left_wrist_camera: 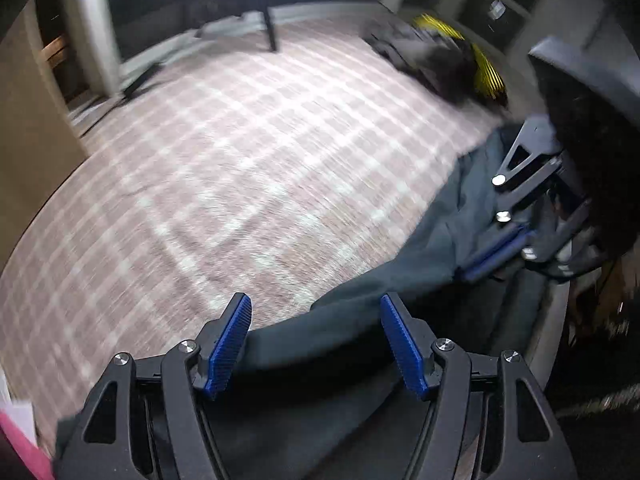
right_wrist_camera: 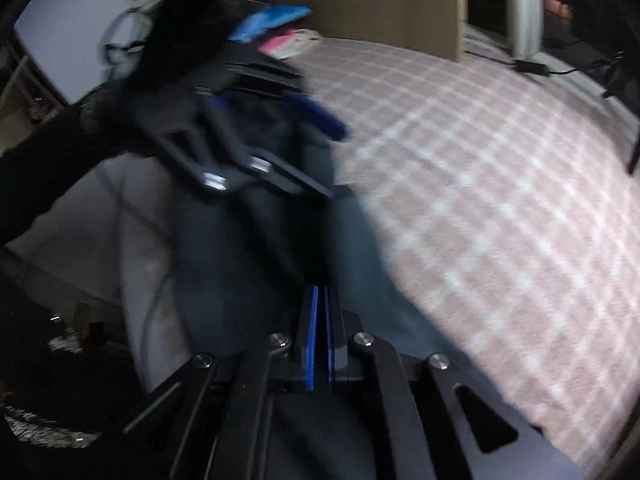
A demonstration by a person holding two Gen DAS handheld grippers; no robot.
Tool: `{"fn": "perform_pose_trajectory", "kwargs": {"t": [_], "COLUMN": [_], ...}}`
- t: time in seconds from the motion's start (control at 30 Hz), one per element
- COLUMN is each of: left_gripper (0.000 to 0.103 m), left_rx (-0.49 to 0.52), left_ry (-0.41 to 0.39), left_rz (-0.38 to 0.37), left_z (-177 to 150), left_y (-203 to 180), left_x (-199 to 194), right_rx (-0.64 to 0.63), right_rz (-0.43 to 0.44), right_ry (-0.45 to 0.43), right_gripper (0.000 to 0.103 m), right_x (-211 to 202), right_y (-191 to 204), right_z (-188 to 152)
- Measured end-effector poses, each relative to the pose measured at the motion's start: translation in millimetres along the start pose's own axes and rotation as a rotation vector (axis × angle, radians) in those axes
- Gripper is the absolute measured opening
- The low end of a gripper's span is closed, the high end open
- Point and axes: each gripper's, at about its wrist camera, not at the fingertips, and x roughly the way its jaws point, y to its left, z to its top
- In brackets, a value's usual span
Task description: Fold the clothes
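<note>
The left gripper is standing wide apart, its blue pads spread to either side of a fold of dark garment, which is passing between and under them without being pinched. The right gripper is clamping its pads flat together; the same garment is lying directly under and around them, and in the left wrist view cloth is bunching at its tips, so it appears to be gripping the garment there, though blur is softening the contact.

The garment is draping along the near edge of the bed, running from the left gripper across to the right one, part of it hanging off the edge. The bed is wearing a pink and white checked cover, mostly bare beyond the garment.

At the far corner a dark heap with yellow stripes is lying well apart from both grippers. In the right wrist view, blue and pink items are sitting at the bed's far end beside a brown board.
</note>
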Motion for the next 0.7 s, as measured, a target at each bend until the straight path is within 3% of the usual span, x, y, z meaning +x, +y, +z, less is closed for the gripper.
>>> {"fn": "perform_pose_trajectory", "kwargs": {"t": [0.1, 0.17, 0.2, 0.27, 0.3, 0.33, 0.47, 0.5, 0.53, 0.6, 0.7], "left_gripper": [0.044, 0.024, 0.024, 0.024, 0.023, 0.023, 0.023, 0.024, 0.024, 0.034, 0.053], "left_rx": [0.025, 0.006, -0.015, -0.041, -0.054, -0.054, -0.065, -0.069, -0.073, -0.081, -0.068], "left_ry": [0.068, 0.105, 0.095, 0.070, 0.058, 0.052, 0.043, 0.033, 0.023, -0.011, -0.084], "left_rz": [-0.044, -0.054, -0.067, -0.080, -0.086, -0.085, -0.082, -0.073, -0.062, -0.014, 0.017], "left_z": [-15.2, -27.7, -31.4, -33.6, -34.5, -35.9, -39.8, -38.0, -36.1, -30.4, -18.0], "left_y": [-7.3, -3.6, 0.3, 2.9, 4.0, 3.0, 1.7, 3.9, 6.0, 8.3, 6.4], "left_x": [15.1, 25.8, 26.3, 21.8, 19.5, 18.5, 16.9, 15.0, 12.9, 4.2, -9.5], "right_rx": [0.006, -0.013, -0.002, 0.053, 0.080, 0.094, 0.079, 0.063, 0.060, 0.066, 0.047], "right_rz": [0.028, 0.000, -0.021, -0.058, -0.076, -0.093, -0.052, -0.054, -0.030, 0.031, 0.078], "right_ry": [0.040, 0.064, 0.054, 0.007, -0.017, -0.026, 0.040, 0.067, 0.094, 0.150, 0.162], "right_gripper": [0.004, 0.004, 0.007, 0.032, 0.065, 0.078, 0.077, 0.073, 0.050, 0.020, 0.021], "right_x": [10.0, 12.9, 8.7, -5.3, -12.4, -13.6, 12.6, 22.9, 30.4, 44.5, 48.4], "right_y": [5.7, 5.4, 1.0, -20.5, -31.3, -40.9, -52.4, -50.3, -49.4, -47.3, -35.1], "right_z": [-5.1, -3.6, -0.5, 9.5, 14.5, 19.2, 28.0, 27.8, 27.5, 25.0, 19.7]}}
